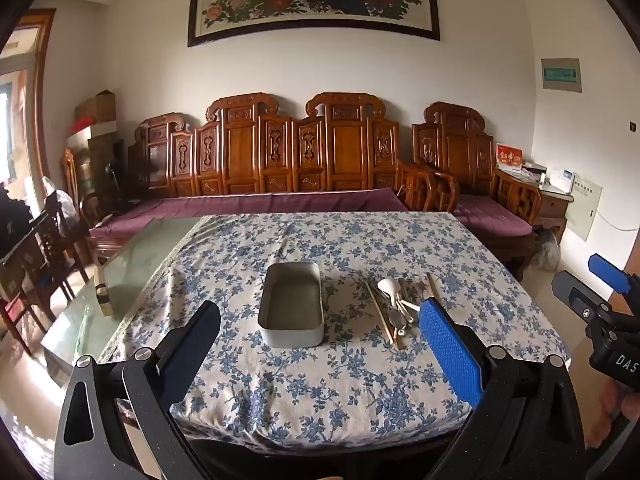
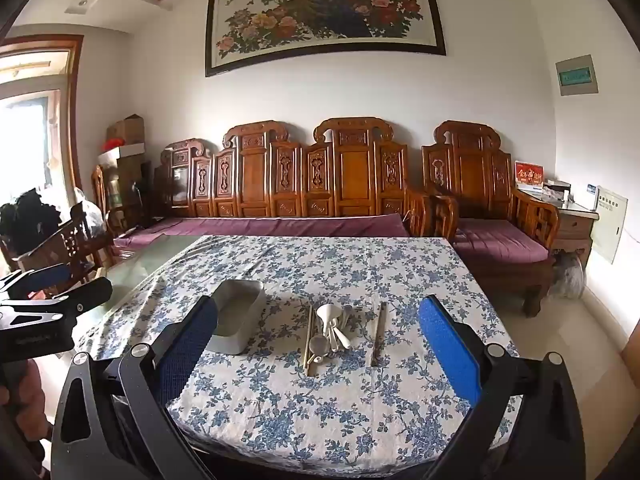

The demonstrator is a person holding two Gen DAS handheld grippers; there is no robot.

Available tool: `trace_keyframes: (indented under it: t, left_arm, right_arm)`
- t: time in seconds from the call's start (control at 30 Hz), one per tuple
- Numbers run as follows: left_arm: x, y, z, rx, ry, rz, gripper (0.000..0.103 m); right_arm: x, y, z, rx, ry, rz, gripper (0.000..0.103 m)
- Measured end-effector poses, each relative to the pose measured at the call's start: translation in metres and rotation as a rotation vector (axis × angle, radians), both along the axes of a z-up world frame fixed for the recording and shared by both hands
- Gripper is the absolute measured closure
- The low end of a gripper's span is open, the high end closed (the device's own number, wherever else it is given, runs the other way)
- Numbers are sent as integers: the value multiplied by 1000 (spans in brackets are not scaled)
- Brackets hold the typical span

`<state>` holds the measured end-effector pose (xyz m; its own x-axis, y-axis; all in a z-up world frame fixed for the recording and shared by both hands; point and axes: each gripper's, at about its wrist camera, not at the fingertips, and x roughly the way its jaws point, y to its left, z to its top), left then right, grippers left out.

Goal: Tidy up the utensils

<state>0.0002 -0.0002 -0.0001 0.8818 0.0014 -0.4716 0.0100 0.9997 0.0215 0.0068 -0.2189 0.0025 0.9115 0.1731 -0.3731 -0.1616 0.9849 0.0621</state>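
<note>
Left wrist view: the left gripper [image 1: 320, 344] hangs above the near edge of the surface [image 1: 320, 400], its fingers [image 1: 448, 344] spread wide with nothing between them. Straight ahead sits the tin [image 1: 291, 310], open and with nothing in it. Just right of the tin lies the utensil pile [image 1: 394, 308]: white spoons heaped over a small metal strainer-like piece, with chopsticks [image 1: 385, 318] along the pile's left side. A second stick [image 1: 433, 285] lies a little to the right, partly hidden behind the blue finger. The right gripper [image 1: 600, 304] shows at the right edge, off the surface.

Right wrist view: the right gripper [image 2: 316, 352] hovers in the same way, fingers [image 2: 448, 348] wide apart and holding nothing. The spoons [image 2: 332, 324] lie almost dead ahead between the fingers, the chopsticks [image 2: 309, 336] touching their left flank, and another pair [image 2: 378, 334] apart to the right. The tin [image 2: 236, 326] stands left of them, partly behind the left finger.

Nothing is in the tin yet, so I judge the task at its start, the approach to a first pick. The next move calls for lowering one gripper onto a single piece, probably the separate right pair, then carrying it left into the tin.
</note>
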Motion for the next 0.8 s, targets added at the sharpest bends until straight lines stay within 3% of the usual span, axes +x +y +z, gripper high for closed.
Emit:
trace_keyframes:
  t: [0.8]
  left_arm:
    - [0, 0, 0, -5, -8, 0, 6]
  right_arm:
    - [-1, 1, 2, 5, 1, 3, 3]
